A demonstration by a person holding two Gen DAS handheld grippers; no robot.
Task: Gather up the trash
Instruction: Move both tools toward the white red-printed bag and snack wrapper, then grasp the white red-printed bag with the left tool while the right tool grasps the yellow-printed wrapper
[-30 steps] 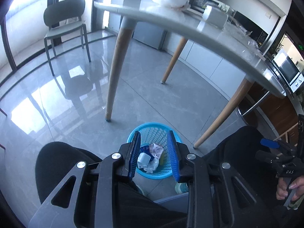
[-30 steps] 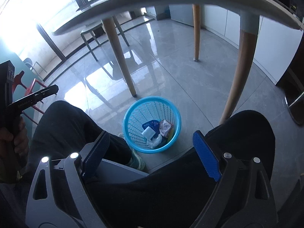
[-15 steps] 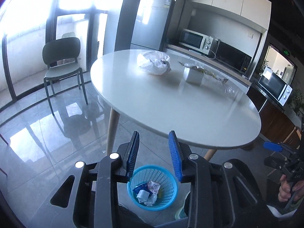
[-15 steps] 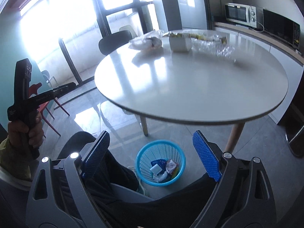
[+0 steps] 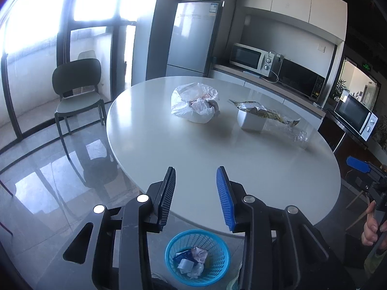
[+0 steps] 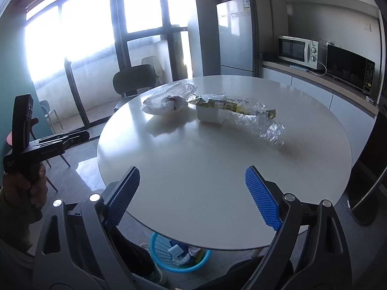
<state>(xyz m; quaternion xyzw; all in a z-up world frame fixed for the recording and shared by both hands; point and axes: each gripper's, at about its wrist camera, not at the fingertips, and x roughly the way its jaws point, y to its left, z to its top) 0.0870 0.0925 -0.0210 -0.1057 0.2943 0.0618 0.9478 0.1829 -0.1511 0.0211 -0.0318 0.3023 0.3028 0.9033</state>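
Note:
On the round white table (image 5: pixel 188 149) (image 6: pixel 205 169) lie a crumpled white plastic bag (image 5: pixel 193 102) (image 6: pixel 167 99), a white box (image 5: pixel 251 120) (image 6: pixel 210 114) with a yellow wrapper (image 5: pixel 263 111) (image 6: pixel 222 103) across it, and clear cellophane (image 5: pixel 287 130) (image 6: pixel 263 124). A blue mesh bin (image 5: pixel 197 257) (image 6: pixel 179 256) with trash in it stands on the floor under the near table edge. My left gripper (image 5: pixel 196 195) hovers above the near edge, jaws opening, nothing between them. My right gripper (image 6: pixel 192 193) stands wide open and empty over the same edge.
A dark chair (image 5: pixel 77 89) (image 6: pixel 135 79) stands by the windows at the left. A fridge (image 5: pixel 193 38) and microwaves (image 5: pixel 251 59) (image 6: pixel 297 52) line the back counter. A person's hand (image 5: pixel 371 227) holds the other gripper at the right edge; legs sit beside the bin.
Both grippers rose from under the table to above its edge, so the tabletop and its trash came into view. The left jaws spread a little wider; the right stayed wide.

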